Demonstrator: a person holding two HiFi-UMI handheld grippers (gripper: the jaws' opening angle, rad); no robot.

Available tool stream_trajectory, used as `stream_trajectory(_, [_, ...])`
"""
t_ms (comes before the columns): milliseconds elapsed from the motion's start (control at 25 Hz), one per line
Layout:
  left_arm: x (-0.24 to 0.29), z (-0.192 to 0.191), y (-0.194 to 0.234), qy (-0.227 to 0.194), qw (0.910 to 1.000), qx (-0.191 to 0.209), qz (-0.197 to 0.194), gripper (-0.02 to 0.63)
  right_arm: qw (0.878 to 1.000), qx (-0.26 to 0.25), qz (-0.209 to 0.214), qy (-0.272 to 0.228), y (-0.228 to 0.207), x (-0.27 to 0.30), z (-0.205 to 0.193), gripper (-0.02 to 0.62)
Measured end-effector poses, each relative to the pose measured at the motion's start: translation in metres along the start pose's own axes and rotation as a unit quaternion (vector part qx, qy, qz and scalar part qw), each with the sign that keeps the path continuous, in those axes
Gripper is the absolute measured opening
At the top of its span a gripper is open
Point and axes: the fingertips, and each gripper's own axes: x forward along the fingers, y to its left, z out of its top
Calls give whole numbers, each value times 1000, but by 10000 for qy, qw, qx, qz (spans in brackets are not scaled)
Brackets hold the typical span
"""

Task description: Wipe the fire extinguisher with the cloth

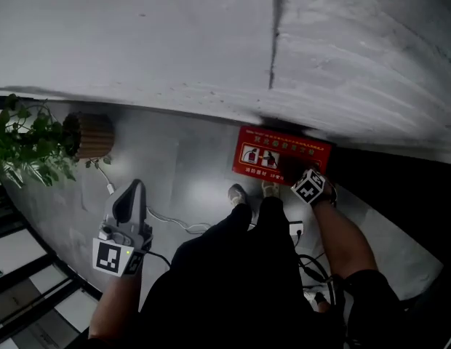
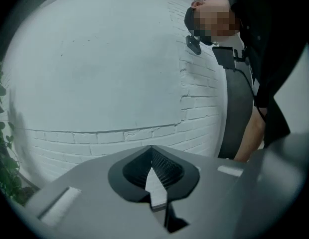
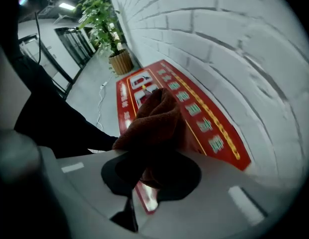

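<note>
A red fire extinguisher cabinet point(image 1: 280, 155) with white pictures and green print stands on the floor against the white brick wall. My right gripper point(image 1: 293, 171) points steeply down over its right part, shut on a brown-red cloth. In the right gripper view the bunched cloth point(image 3: 154, 123) fills the jaws of the right gripper point(image 3: 157, 158) and rests on or just above the cabinet lid point(image 3: 209, 123). My left gripper point(image 1: 136, 186) is held away to the left. In the left gripper view this left gripper point(image 2: 151, 148) faces the wall, tips together and holding nothing. No extinguisher bottle shows.
A potted plant point(image 1: 22, 147) in a wicker pot point(image 1: 91, 135) stands at the left by the wall. A white cable point(image 1: 167, 220) runs across the grey floor. The person's shoes point(image 1: 238, 193) are just before the cabinet. Dark cables point(image 1: 313, 267) lie at the right.
</note>
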Motion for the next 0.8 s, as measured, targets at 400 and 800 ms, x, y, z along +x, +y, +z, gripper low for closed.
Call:
stream_trajectory(400, [12, 6, -22, -196, 9993, -128, -283, 0, 9839, 1428, -613, 878, -46, -34, -138, 63])
stream_trajectory(800, [-60, -13, 21, -43, 9952, -303, 928, 0, 9857, -1464, 22, -832, 52, 6, 116, 61])
